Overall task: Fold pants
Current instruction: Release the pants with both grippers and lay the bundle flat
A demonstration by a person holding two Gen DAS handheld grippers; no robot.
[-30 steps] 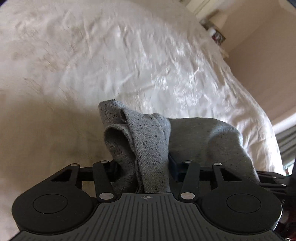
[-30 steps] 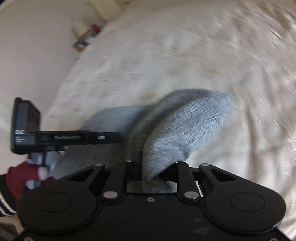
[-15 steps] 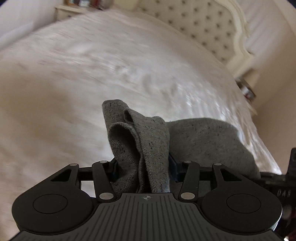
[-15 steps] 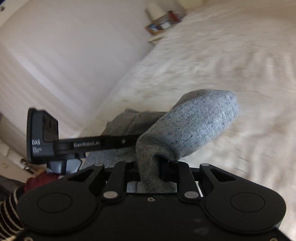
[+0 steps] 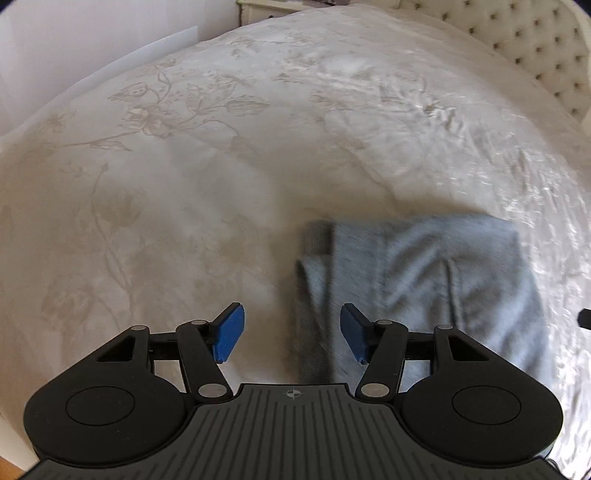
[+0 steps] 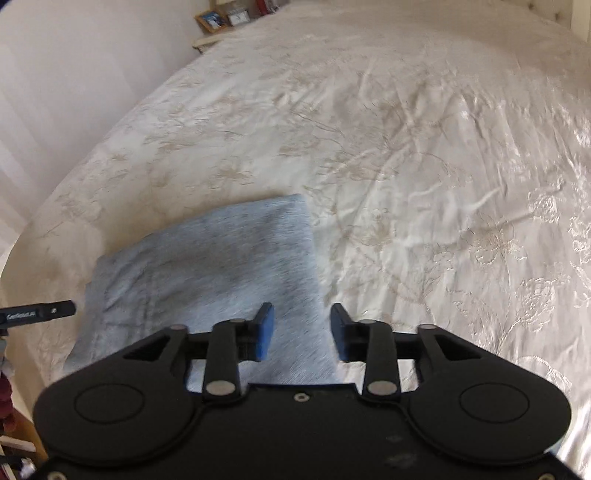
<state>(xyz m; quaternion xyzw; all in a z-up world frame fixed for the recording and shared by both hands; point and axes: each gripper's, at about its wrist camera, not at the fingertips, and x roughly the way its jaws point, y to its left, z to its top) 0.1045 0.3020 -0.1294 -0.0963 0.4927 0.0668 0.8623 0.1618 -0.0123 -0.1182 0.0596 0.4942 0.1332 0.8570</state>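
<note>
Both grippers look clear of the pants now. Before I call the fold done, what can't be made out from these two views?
- Near edge of the grey pants: left wrist view, hidden behind the left gripper.
- Same near edge: right wrist view, covered by the right gripper.
- Fold layers and seams: motion-blurred in both.
- Photo frames on the nightstand: too small.
</note>
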